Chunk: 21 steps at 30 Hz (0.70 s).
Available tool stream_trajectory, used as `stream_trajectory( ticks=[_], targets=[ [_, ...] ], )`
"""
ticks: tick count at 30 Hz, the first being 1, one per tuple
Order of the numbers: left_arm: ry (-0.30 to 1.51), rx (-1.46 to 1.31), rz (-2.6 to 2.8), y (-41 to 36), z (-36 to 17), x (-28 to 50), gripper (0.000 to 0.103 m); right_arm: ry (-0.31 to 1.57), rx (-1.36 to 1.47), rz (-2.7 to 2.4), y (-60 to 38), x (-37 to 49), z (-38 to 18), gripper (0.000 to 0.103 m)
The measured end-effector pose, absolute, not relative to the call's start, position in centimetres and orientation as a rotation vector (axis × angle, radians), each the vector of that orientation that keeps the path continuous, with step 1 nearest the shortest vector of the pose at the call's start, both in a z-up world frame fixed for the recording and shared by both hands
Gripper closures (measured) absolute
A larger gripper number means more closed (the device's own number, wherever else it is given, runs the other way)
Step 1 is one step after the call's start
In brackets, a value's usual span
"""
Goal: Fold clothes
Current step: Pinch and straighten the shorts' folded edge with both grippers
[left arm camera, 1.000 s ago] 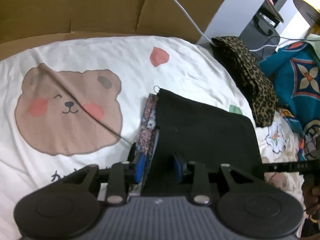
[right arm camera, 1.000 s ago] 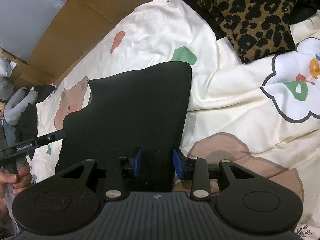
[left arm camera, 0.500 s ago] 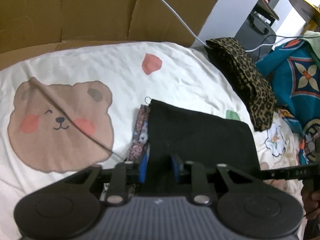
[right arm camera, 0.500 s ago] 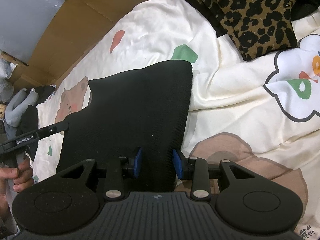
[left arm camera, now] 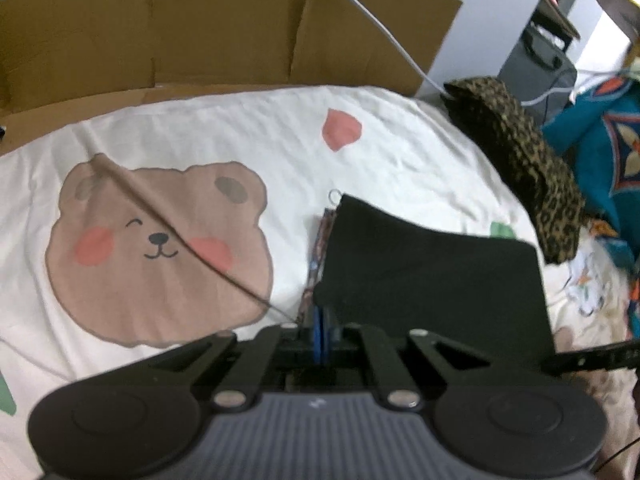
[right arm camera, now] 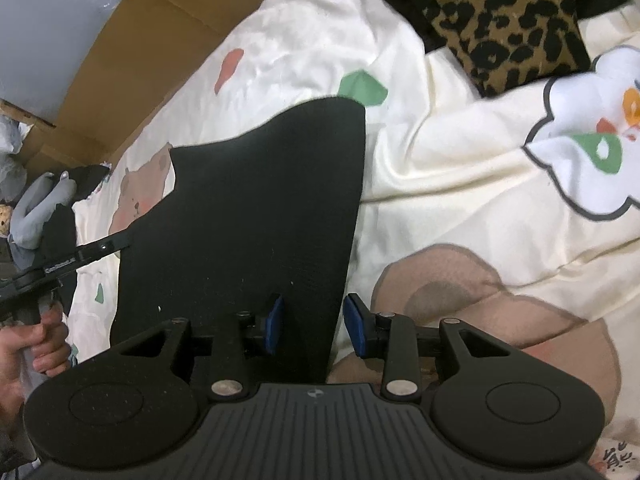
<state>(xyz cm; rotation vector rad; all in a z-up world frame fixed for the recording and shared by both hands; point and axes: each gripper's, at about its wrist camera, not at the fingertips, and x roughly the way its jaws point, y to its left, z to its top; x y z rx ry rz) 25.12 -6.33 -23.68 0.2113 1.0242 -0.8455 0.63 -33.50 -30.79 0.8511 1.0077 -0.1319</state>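
We had the black garment [left arm camera: 432, 280] lying flat on the bed sheet [left arm camera: 200, 140], part-folded, with a patterned fabric strip [left arm camera: 320, 240] peeking out along its left edge. The left gripper [left arm camera: 321, 334] sat at the garment's near-left corner, jaws pinched fully together; the corner ran right into them, so we judged the cloth held, though the pads hid the contact itself. The right gripper [right arm camera: 312, 324] straddled the garment's near-right edge [right arm camera: 340, 280], jaws opening, about half spread, cloth between them but pads not pressing on it. So one corner was gripped and one was not.

Ahead of both jaws the garment stretched away to its far edge. Beyond that, further out and to the right, lay a leopard-print item [right arm camera: 500, 12], well apart. A person's hand [right arm camera: 36, 344] on the left handle showed at the right camera's left border.

For the step, probably a near-to-far fold, we judged that the right jaws needed to close on the edge, catching all layers, before any lift. Both corners should rise together and level, or the cloth would skew. The left grip was close to the patterned strip, so it might drag that along. Keeping the sheet out of the pinch also mattered.
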Motion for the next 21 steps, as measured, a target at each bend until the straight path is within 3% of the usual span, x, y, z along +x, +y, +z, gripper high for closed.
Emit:
stream_trajectory(
  ticks=[11,12,14,21],
  targets=[
    [1.005,0.236,-0.850,-6.1,-24.2,24.8,0.101,0.983,1.036,-0.069,-33.9,1.0,-33.4,0.061],
    [1.003,0.243,-0.850,-6.1,-24.2,24.7,0.101,0.978,1.053,-0.071,-34.0,1.0,-33.6,0.065],
    [0.997,0.258,-0.856,-6.1,-24.1,24.6,0.101,0.976,1.071,-0.064,-34.2,1.1,-33.5,0.089],
    [0.977,0.301,-0.847,-6.6,-24.1,24.4,0.101,0.957,1.003,-0.012,-34.1,1.5,-31.2,0.094]
  ],
)
